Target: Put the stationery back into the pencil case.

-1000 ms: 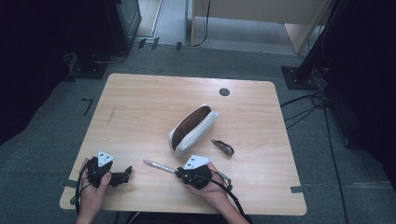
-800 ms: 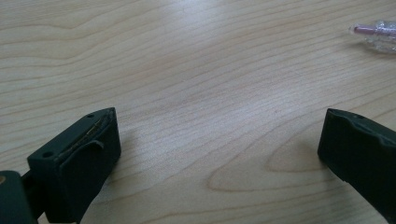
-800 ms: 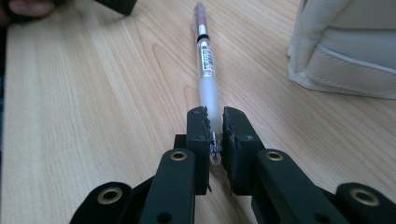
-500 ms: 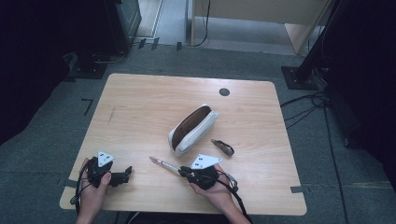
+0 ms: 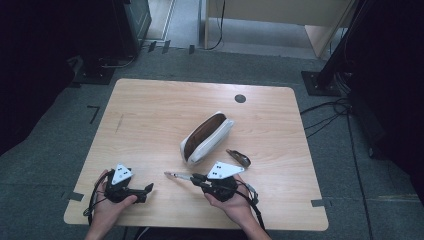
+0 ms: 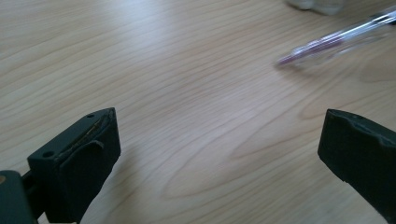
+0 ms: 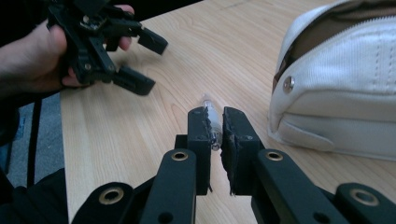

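A clear pen (image 5: 175, 175) sticks out to the left from my right gripper (image 5: 196, 178), which is shut on it near the table's front edge. In the right gripper view the pen (image 7: 209, 106) is pinched between the two black jaws of my right gripper (image 7: 215, 127) and points away, just above the wood. An open white pencil case (image 5: 206, 138) lies behind it, close on the right in the right gripper view (image 7: 341, 88). My left gripper (image 5: 146, 189) rests at the front left, open and empty (image 6: 219, 135), and the pen (image 6: 336, 39) shows beyond its jaws.
A small dark object (image 5: 239, 158) lies on the wooden table (image 5: 150, 115) right of the case. A round black grommet (image 5: 240, 98) sits near the far edge. The other hand's gripper (image 7: 107, 44) is at the upper left of the right gripper view.
My right gripper has lifted a little and shifted right with the pen in it. The left gripper has stayed where it was.
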`<state>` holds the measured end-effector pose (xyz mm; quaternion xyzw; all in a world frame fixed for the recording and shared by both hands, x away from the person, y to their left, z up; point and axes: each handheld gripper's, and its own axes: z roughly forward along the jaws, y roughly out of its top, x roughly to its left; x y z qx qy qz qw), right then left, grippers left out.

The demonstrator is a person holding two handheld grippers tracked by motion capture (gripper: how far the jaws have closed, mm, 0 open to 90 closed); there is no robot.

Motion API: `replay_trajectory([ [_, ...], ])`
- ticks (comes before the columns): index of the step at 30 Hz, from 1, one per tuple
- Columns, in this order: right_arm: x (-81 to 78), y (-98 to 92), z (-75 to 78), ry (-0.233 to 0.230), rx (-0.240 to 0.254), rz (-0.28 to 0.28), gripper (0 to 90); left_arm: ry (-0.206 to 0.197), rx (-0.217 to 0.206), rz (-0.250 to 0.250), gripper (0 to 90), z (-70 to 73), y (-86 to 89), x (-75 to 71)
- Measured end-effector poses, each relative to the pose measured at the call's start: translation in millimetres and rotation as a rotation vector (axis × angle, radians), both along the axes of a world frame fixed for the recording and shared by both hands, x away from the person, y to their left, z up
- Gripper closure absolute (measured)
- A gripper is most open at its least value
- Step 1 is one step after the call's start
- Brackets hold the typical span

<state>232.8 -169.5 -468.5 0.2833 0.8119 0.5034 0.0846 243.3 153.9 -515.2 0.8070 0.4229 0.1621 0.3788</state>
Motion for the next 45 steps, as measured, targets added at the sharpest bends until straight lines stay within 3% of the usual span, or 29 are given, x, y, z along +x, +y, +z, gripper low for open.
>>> replay_trajectory([
  [6,0.2,1.9,9.7,-0.006,0.011,0.004,82.4,-0.028,0.0,-0.068,12.7,0.1,-18.1,1.3],
  [16,2.4,8.4,20.6,-0.013,0.035,0.022,82.4,-0.08,0.026,-0.212,19.5,-0.7,-48.8,-2.9],
  [25,3.5,11.5,25.9,-0.013,0.066,0.026,82.4,-0.14,0.066,-0.239,40.7,-0.8,-71.2,-2.1],
  [26,4.0,11.3,25.9,-0.009,0.076,0.021,82.5,-0.143,0.067,-0.245,48.8,-0.8,-72.9,-2.5],
  [27,4.0,11.3,25.9,-0.009,0.076,0.021,82.5,-0.146,0.071,-0.252,48.8,-0.9,-74.2,-2.9],
  [32,4.8,10.1,25.6,-0.002,0.111,0.003,82.5,-0.183,0.061,-0.278,69.0,-0.5,-73.9,-6.7],
  [35,7.2,8.7,25.7,-0.005,0.143,-0.017,83.4,-0.211,0.062,-0.317,74.0,-0.4,-75.0,-10.5],
  [36,8.0,8.0,25.7,-0.005,0.15,-0.033,88.3,-0.211,0.051,-0.323,76.2,0.1,-75.0,-11.1],
  [40,12.6,9.5,22.2,0.004,0.189,-0.057,79.3,-0.216,0.041,-0.355,76.6,0.6,-75.3,-12.6],
  [45,12.4,15.3,19.2,0.0,0.222,-0.057,72.3,-0.201,0.008,-0.348,76.7,1.8,-75.0,-13.3],
])
